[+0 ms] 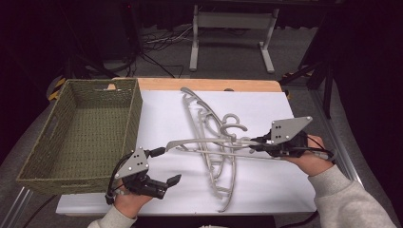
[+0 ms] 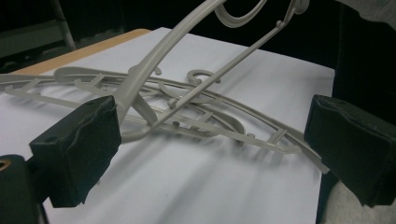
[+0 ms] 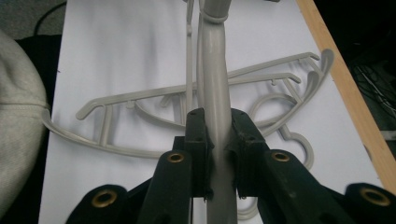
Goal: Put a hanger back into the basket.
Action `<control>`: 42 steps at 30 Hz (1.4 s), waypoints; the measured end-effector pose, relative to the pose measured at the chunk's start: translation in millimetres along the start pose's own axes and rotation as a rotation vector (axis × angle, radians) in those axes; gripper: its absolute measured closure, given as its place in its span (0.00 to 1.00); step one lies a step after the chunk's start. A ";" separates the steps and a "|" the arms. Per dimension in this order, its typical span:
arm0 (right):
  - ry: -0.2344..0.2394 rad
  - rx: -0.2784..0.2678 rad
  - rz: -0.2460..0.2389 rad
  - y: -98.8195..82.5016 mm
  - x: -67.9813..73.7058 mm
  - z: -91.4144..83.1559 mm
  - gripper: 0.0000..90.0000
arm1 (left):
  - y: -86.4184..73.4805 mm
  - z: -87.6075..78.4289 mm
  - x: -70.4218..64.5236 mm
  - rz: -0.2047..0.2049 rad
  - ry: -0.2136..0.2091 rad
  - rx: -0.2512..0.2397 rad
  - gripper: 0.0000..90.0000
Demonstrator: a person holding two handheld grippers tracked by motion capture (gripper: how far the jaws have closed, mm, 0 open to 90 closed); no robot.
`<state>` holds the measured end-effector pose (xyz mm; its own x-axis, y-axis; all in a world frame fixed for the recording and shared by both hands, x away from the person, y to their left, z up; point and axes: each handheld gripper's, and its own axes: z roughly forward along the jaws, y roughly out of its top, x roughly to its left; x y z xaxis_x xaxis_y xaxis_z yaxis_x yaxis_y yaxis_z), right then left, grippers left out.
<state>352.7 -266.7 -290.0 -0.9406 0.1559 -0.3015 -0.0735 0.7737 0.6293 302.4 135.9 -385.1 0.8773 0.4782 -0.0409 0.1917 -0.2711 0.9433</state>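
A grey plastic hanger (image 1: 209, 141) is lifted above the white sheet, and my right gripper (image 1: 259, 144) is shut on one of its arms. In the right gripper view the jaws clamp that arm (image 3: 212, 70) at my right gripper (image 3: 215, 140). Its free end (image 1: 172, 143) hangs close to my left gripper (image 1: 165, 166), which is open near the front left of the sheet. In the left gripper view, my left gripper (image 2: 215, 149) has nothing between its jaws, and the lifted hanger (image 2: 159, 70) rises just beyond them. More grey hangers (image 1: 216, 175) lie crossed on the sheet beneath.
A green woven basket (image 1: 130, 128) stands at the left, its right wall beside the sheet (image 1: 275, 190). The wooden table edge (image 1: 209, 84) runs along the back. A grey sleeve (image 3: 18, 116) is at the left of the right gripper view.
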 end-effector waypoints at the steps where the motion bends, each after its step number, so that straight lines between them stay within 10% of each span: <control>1: 0.011 0.000 0.001 1.5 0.0 1.6 0.88 | 2.8 -0.6 0.8 -0.003 -0.004 0.009 0.05; 26: 0.120 -0.012 -0.034 19.3 5.3 26.0 0.88 | 69.0 27.1 15.4 0.073 -0.112 0.218 0.09; 42: 0.157 -0.046 -0.044 28.1 6.8 34.6 0.88 | 69.0 64.1 17.5 0.122 -0.205 0.323 0.33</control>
<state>355.8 -222.6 -299.2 -0.9761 0.0222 -0.2161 -0.1272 0.7480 0.6514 359.1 72.1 -341.8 0.9656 0.2582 -0.0304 0.1800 -0.5797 0.7947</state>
